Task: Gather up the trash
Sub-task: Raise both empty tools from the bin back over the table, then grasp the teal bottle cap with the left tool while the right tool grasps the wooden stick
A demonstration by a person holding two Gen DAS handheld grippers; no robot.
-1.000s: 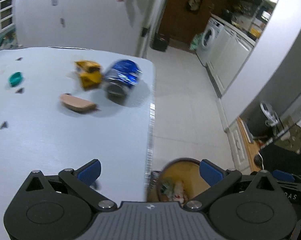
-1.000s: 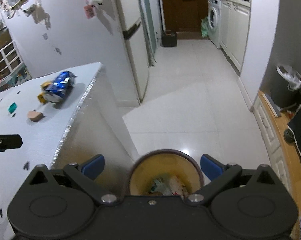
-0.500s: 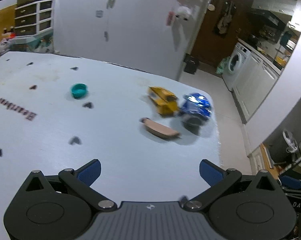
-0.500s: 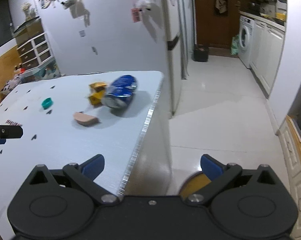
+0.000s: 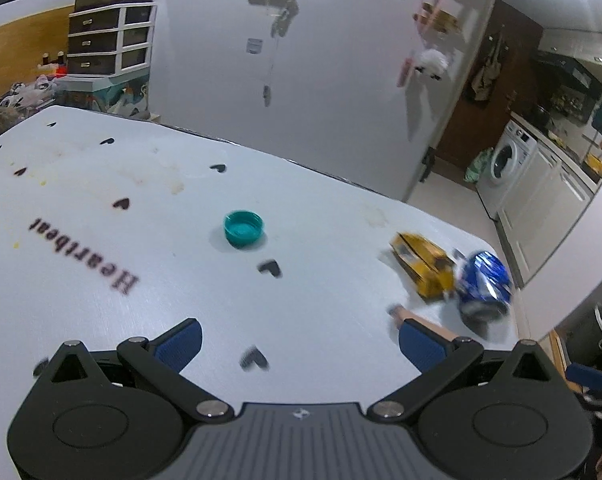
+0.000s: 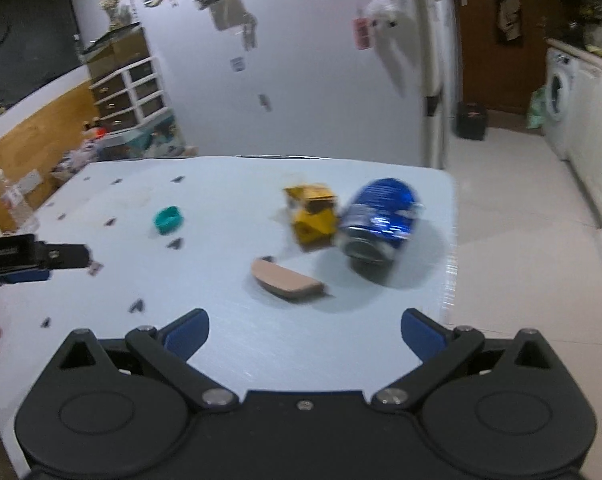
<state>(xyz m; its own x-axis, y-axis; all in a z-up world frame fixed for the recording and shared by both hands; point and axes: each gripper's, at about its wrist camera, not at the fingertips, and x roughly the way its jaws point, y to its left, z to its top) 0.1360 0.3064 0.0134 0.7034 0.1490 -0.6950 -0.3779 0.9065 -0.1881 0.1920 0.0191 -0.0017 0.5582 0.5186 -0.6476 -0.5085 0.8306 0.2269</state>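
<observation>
Fingers on both my grippers are spread wide, and nothing is between them. My right gripper (image 6: pixel 304 330) hangs over the near edge of the pale blue table (image 6: pixel 205 280), and my left gripper (image 5: pixel 299 342) hangs over it too, more to the left.

I see four bits of trash on the table. A blue can (image 6: pixel 379 220) lies on its side near the far right corner, with its open end toward me. A squashed yellow carton (image 6: pixel 312 216) lies right against the can on its left. A flat tan piece (image 6: pixel 285 282) lies a little nearer to me than those two, just beside them. A teal bottle cap (image 6: pixel 167 219) sits open side up, well apart from the rest, out to the left.

My left gripper's view has the cap (image 5: pixel 243 229) near the middle. The carton (image 5: pixel 423 264) and can (image 5: pixel 484 286) are far right, blurry.

Little dark hearts and the word "Heartbeat" (image 5: pixel 83 255) are printed on the table. Behind it stands a big white fridge (image 6: pixel 321 80).
</observation>
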